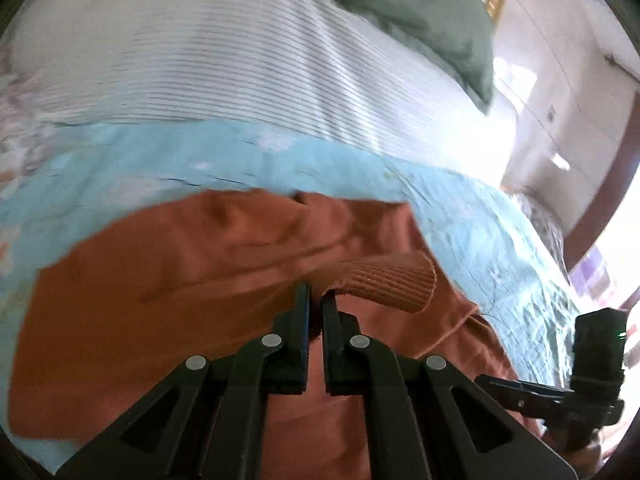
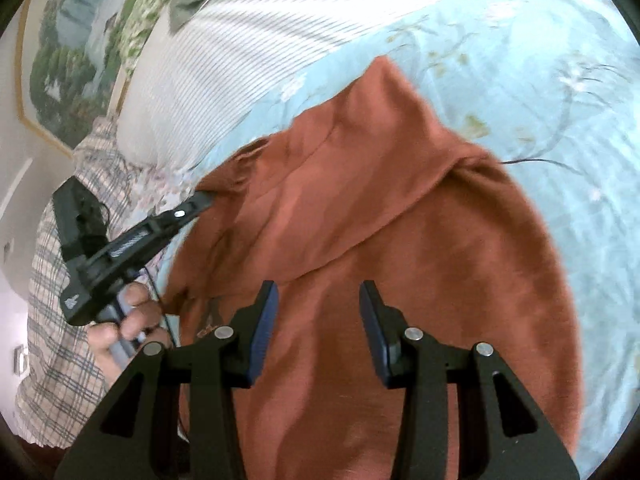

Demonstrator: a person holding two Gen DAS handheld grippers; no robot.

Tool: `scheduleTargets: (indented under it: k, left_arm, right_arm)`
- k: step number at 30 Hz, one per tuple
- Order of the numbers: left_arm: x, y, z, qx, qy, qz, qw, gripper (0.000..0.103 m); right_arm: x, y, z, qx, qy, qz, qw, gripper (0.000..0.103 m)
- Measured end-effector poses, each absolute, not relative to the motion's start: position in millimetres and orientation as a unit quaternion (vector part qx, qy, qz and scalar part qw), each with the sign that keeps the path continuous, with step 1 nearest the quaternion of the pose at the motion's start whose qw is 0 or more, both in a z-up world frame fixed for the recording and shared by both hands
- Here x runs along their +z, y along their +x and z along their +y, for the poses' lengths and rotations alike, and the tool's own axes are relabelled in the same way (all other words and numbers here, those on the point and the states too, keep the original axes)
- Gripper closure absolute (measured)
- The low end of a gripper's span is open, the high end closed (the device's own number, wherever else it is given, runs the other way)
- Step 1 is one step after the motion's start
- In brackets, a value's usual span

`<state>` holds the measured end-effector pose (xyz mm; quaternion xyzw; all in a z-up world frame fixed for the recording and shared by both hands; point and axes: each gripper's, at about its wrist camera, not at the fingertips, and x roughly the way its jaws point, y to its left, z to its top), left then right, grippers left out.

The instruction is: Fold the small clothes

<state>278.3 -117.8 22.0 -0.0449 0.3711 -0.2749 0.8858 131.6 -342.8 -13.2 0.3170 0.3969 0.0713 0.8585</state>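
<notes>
A rust-orange sweatshirt (image 2: 360, 240) is spread on a light blue floral bedspread (image 2: 540, 100), below a white striped pillow (image 2: 240, 60). Its ribbed cuff (image 1: 384, 284) is pinched in the clenched left gripper (image 1: 316, 300). The right gripper (image 2: 318, 292) is held released above the body of the garment.

Both wrist views close above the bed, angled down, sharing the rust sweater (image 1: 168, 300) (image 2: 360, 220).

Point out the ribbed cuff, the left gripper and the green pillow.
ribbed cuff (image 1: 384, 282): left wrist view, middle of the ribbing.
left gripper (image 1: 316, 304): left wrist view, between its fingertips.
green pillow (image 1: 420, 12): left wrist view, its flat face.
</notes>
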Motion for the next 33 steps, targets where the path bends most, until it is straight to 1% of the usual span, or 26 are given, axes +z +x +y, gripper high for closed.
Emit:
scheduleTargets:
  k: [3, 7, 10, 11, 13, 14, 15, 19, 22, 27, 31, 32, 33]
  left_arm:
    - [5.4, 282.4, -163.9, -0.29, -0.028, 0.375, 0.88, 0.099]
    - [-12.8, 289.5, -204.6, -0.295, -0.001, 0.377, 0.878, 0.099]
    - [-27.0, 292.2, -215.6, -0.298, 0.013, 0.388, 0.872, 0.093]
    - [-30.4, 292.2, -216.1, -0.299, 0.016, 0.393, 0.87, 0.088]
    - [-34.3, 286.0, -212.6, -0.306, 0.017, 0.397, 0.865, 0.065]
    - [-35.1, 280.4, -209.4, -0.305, 0.02, 0.396, 0.866, 0.042]
    - [-34.2, 273.8, -204.4, -0.303, 0.022, 0.391, 0.869, 0.035]
    - [-27.9, 245.1, -171.6, -0.297, 0.033, 0.383, 0.874, 0.035]
    - [-24.3, 222.1, -129.2, -0.262, 0.041, 0.371, 0.89, 0.035]
    - [-29.4, 192.7, -39.5, -0.131, 0.066, 0.358, 0.922, 0.035]
    - [-41.7, 186.0, 18.9, -0.036, 0.07, 0.366, 0.927, 0.035]
    - [-48.1, 188.0, 30.7, -0.023, 0.067, 0.376, 0.924, 0.035]
    - [-54.5, 191.7, 39.9, -0.013, 0.062, 0.387, 0.92, 0.036]
  right_arm:
    - [-14.6, 124.8, -355.1, 0.057, 0.324, 0.393, 0.859, 0.059]
    - [-17.9, 122.8, -366.2, 0.045, 0.33, 0.39, 0.859, 0.059]
    - [-17.6, 128.0, -367.9, 0.046, 0.332, 0.386, 0.86, 0.059]
    - [-17.3, 131.3, -367.6, 0.045, 0.331, 0.385, 0.86, 0.059]
    - [-17.5, 137.6, -366.8, 0.046, 0.33, 0.386, 0.86, 0.059]
    - [-18.8, 141.3, -365.9, 0.049, 0.331, 0.388, 0.859, 0.059]
    - [-19.7, 147.7, -364.7, 0.054, 0.331, 0.392, 0.857, 0.059]
    - [-18.6, 170.7, -360.3, 0.064, 0.327, 0.394, 0.856, 0.059]
    - [-19.5, 194.3, -358.9, 0.062, 0.317, 0.396, 0.859, 0.059]
    - [-29.1, 233.4, -358.2, 0.047, 0.291, 0.406, 0.865, 0.059]
    - [-44.4, 253.0, -358.6, 0.05, 0.295, 0.417, 0.858, 0.059]
    - [-46.4, 255.8, -357.0, 0.056, 0.295, 0.415, 0.859, 0.065]
    - [-46.5, 257.7, -355.0, 0.061, 0.292, 0.413, 0.86, 0.076]
